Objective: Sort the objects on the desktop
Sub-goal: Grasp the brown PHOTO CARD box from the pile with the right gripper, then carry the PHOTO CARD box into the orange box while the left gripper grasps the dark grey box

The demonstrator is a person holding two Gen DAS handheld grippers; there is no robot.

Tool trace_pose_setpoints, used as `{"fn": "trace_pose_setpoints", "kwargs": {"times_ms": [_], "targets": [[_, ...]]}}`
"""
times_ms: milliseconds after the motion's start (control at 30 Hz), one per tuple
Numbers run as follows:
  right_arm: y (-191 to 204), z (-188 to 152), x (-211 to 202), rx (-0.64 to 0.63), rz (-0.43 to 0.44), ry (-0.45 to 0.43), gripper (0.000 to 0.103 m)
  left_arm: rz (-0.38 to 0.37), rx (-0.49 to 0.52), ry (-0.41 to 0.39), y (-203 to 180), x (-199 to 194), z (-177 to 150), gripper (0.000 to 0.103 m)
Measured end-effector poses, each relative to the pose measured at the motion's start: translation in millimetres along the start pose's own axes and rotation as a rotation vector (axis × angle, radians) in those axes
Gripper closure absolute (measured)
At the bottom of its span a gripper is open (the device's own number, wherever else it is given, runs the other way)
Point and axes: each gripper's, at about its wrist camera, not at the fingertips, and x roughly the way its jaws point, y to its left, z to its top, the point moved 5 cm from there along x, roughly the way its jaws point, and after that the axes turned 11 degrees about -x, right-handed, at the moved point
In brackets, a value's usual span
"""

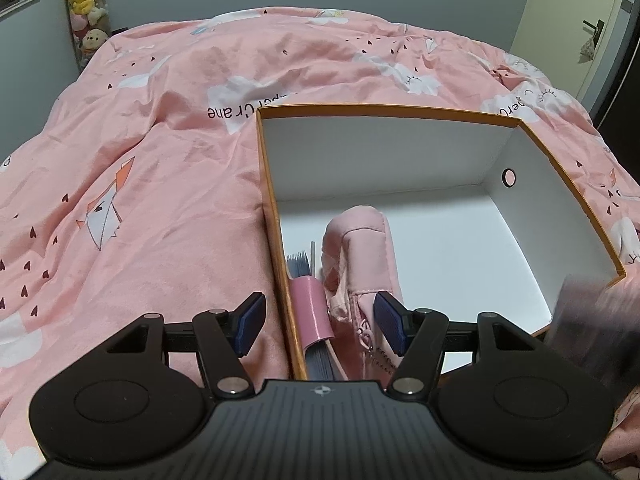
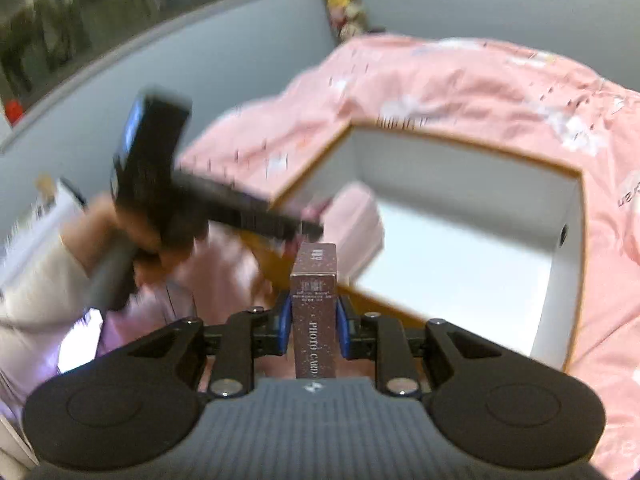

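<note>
Photo card box (image 2: 315, 312) pinched between right gripper (image 2: 314, 330) pads. Left gripper (image 1: 320, 322) wide, holding nothing, straddling cardboard box (image 1: 280, 264) wall. Pink pouch (image 1: 360, 256) inside at 6 o'clock.

One open box (image 1: 516, 122), orange-edged and white inside, is seen. Within it are counted one pink pouch (image 1: 362, 248) and one pink-banded stack of grey cards (image 1: 308, 300). One card box (image 2: 314, 304) marked PHOTO CARD is noted. Two grippers are present: left gripper (image 1: 320, 320), right gripper (image 2: 314, 324).
</note>
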Motion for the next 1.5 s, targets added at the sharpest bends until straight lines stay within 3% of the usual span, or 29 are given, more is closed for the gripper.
{"fn": "trace_pose_setpoints", "kwargs": {"times_ms": [100,233,400,533,700,800,933,1067,1233,1367,1500], "targets": [[-15,18,-15,0.063,-0.003,-0.076,0.079,0.001,0.001,0.002,0,0,0,0.032],[-37,38,-9,0.133,-0.071,-0.127,0.079,0.001,-0.005,0.0,0,0,0,0.032],[-60,45,39,0.192,-0.138,-0.068,0.079,0.005,0.002,-0.008,-1,-2,-1,0.032],[-66,43,80,0.226,-0.122,-0.017,0.079,0.011,-0.003,-0.046,2,-15,-2,0.032],[-64,39,107,0.248,-0.083,0.02,0.079,-0.034,-0.006,-0.075,1,-50,-11,0.032],[-61,37,112,0.262,-0.05,0.023,0.079,-0.042,0.04,-0.025,-5,-65,-28,0.032],[-62,34,112,0.263,-0.052,0.025,0.079,-0.052,0.077,0.099,-15,-70,-59,0.032],[-63,33,111,0.262,-0.056,0.026,0.079,-0.067,0.121,0.219,-32,-64,-88,0.032],[-61,34,111,0.246,-0.061,0.028,0.079,-0.026,0.24,0.338,-50,-46,-124,0.032],[-60,34,111,0.241,-0.062,0.027,0.079,0.011,0.289,0.392,-54,-31,-145,0.032],[-59,34,111,0.236,-0.057,0.025,0.079,0.052,0.329,0.393,-59,-20,-150,0.032]]}}
